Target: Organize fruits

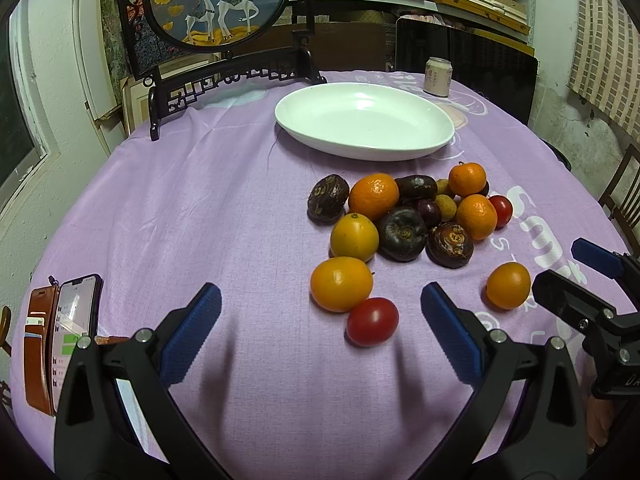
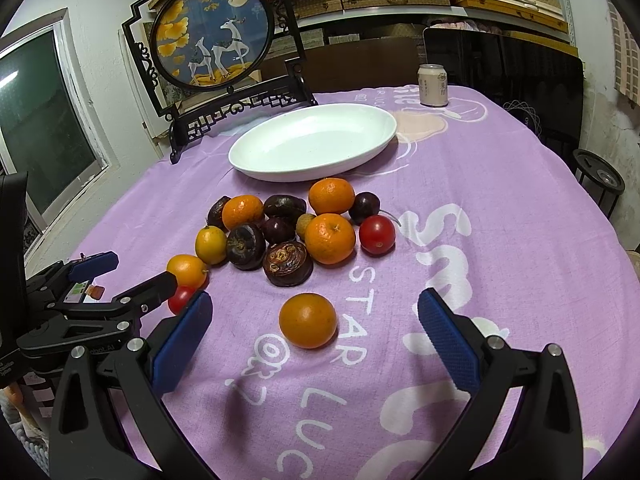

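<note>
Left wrist view is showing the white oval ceramic dish (image 1: 364, 120) sitting empty on the bench draped in a lilac printed cloth (image 1: 192, 200), so the sorting is looking barely started: nothing in the dish, everything left to move. The heap of orange mandarins, dark brown water chestnuts, purple round fruits and small tan ones (image 1: 404, 212) is lying on the cloth just in front of the dish. The left claw (image 1: 320, 312) is hanging wide apart, holding nothing; a small red cherry tomato (image 1: 372, 321) and a yellow-orange kumquat-like fruit (image 1: 341, 284), touching each other, are sitting between its blue pads, slightly ahead. Right wrist view is showing the right claw (image 2: 314, 336) also spread wide and empty, with one lone round orange fruit (image 2: 308, 320) lying between its fingers, apart from the heap. Likely next step: closing on either near fruit.
</note>
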`<state>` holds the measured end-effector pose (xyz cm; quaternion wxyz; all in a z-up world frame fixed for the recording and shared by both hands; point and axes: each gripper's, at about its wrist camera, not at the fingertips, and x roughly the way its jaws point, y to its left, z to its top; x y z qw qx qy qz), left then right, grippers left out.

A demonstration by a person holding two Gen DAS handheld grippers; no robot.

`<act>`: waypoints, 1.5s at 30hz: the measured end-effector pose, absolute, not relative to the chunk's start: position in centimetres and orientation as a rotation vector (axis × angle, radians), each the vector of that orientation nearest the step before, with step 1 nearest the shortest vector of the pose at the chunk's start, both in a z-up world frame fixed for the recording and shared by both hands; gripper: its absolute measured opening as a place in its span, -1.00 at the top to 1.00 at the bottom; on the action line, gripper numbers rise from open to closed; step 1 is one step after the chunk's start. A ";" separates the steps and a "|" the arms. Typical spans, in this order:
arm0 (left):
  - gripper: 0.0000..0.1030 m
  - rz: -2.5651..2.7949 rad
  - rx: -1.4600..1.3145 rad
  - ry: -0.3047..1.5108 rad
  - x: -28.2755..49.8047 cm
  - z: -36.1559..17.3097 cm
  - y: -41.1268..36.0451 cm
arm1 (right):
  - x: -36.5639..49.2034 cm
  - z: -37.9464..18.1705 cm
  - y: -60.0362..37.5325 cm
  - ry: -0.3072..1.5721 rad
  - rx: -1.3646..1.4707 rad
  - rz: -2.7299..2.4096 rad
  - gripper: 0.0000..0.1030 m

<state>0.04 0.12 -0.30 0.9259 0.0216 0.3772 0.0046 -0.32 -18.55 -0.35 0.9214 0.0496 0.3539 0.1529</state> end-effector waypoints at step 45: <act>-0.96 -0.265 0.166 0.978 0.9 -4.8 -0.8 | -0.5 -2.4 -19.3 0.869 -0.035 0.388 -0.97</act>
